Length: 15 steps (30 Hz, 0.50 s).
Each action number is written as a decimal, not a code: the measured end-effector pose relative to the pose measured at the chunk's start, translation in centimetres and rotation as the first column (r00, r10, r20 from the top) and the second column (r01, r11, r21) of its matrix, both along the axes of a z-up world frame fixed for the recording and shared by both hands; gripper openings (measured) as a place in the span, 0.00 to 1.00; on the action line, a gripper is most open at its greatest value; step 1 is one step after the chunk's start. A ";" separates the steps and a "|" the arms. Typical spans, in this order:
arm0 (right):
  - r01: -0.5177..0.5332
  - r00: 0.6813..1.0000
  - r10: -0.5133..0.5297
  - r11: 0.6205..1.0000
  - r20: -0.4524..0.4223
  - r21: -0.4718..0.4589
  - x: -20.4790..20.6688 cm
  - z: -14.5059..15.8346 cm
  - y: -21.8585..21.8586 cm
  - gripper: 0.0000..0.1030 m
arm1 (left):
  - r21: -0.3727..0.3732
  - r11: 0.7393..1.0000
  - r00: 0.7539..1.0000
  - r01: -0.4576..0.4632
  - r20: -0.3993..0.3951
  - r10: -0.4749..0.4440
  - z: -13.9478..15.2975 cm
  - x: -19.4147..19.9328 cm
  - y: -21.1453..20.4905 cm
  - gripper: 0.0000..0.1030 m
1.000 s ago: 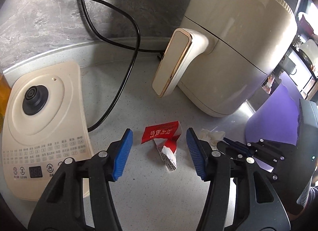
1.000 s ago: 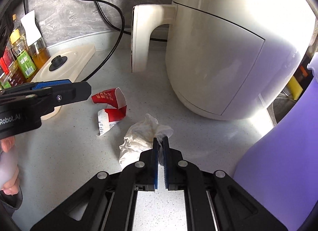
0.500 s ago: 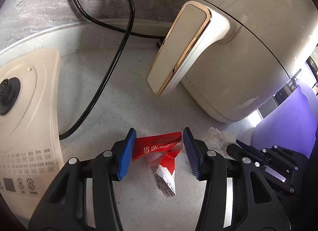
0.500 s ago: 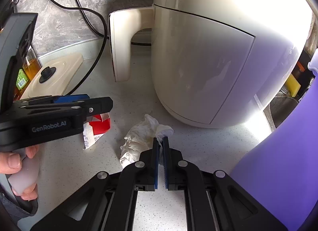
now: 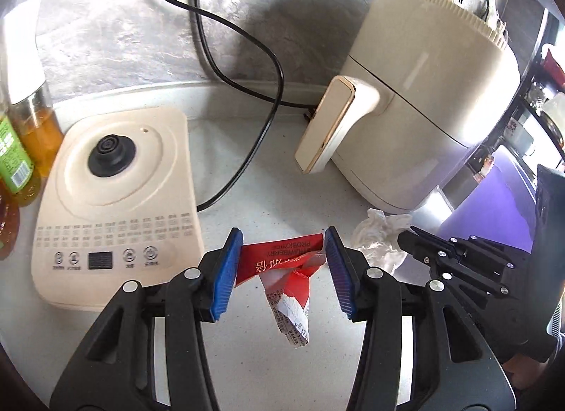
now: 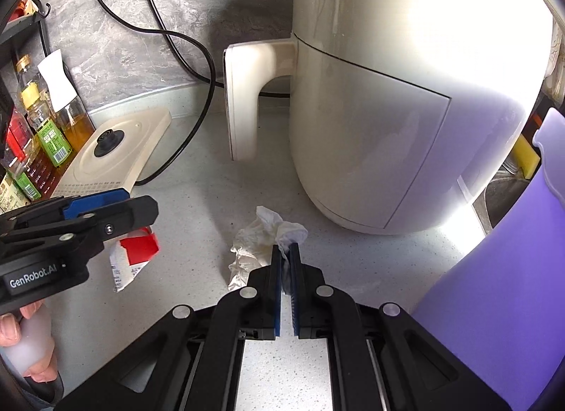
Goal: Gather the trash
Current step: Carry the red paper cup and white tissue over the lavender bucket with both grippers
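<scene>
**Wrapper and tissue both between jaws on the counter**

The red wrapper (image 5: 279,262) is held between the blue pads (image 5: 226,269) of the left gripper (image 5: 282,266); its red top spans the gap and touches both pads, so the jaws are closed on it though set fairly wide. A torn white strip of the wrapper hangs down toward the counter (image 5: 247,358). In the right wrist view the wrapper (image 6: 136,252) is seen partly hidden under the left gripper (image 6: 88,220).

The right gripper (image 6: 286,262) is seen with its jaws nearly together, clamped on an edge of the crumpled white tissue (image 6: 257,245). The tissue (just beside the wrapper, on its right) lies on the counter near the foot of the air fryer (image 6: 388,110).

A cream appliance base (image 5: 116,199) sits to the left, with a black cord (image 5: 261,107) running past it, and a purple bin (image 6: 512,287) stands at the right edge.
</scene>
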State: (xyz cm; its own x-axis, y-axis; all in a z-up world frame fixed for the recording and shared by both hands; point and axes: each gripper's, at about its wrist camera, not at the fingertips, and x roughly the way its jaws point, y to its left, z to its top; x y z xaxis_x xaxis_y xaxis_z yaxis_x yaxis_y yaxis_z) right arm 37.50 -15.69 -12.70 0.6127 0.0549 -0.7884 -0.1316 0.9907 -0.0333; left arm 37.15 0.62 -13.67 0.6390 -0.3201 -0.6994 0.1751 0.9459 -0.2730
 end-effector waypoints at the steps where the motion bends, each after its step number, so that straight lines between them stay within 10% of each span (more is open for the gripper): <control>1: -0.005 1.000 0.005 1.000 0.007 0.001 -0.2 0.3 0.1 0.05 | 0.000 1.000 1.000 -0.011 0.009 0.011 0.3 -0.6 0.2 0.47; 15: -0.120 0.983 0.114 0.992 0.144 0.035 -5.9 7.0 2.0 0.05 | 0.009 0.997 0.989 -0.081 0.128 0.080 5.9 -8.5 1.4 0.47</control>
